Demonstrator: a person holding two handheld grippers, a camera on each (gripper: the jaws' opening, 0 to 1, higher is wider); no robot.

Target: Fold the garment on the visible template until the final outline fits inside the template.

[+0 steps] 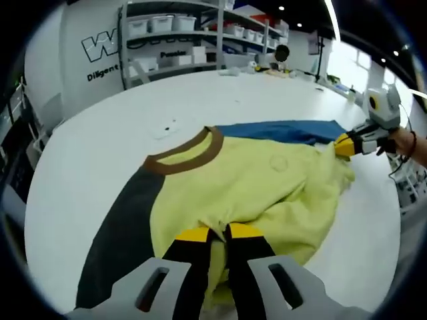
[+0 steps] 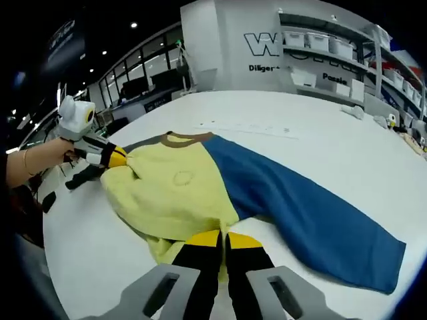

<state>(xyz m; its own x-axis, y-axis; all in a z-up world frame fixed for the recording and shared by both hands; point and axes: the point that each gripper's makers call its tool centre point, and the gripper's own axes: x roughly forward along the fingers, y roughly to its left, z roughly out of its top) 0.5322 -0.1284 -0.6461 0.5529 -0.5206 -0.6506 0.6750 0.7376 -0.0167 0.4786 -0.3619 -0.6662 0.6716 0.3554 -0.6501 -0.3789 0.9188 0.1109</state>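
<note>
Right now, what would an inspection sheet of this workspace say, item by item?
Surface: large white table, mostly bare; faint marks near the collar in the left gripper view.
Job's things: yellow sweatshirt with brown collar, blue sleeve spread out, dark grey sleeve; body bunched at both gripped edges.
Template: cannot tell.
Clutter: small items at the far table edge.
Grippers: left hand-held gripper shut on the yellow fabric; right hand-held gripper shut on the opposite hem.
Cables: a dark cord hanging by the person's wrist.
Surroundings: shelving with white bins, lettered wall, ceiling lights.
</note>
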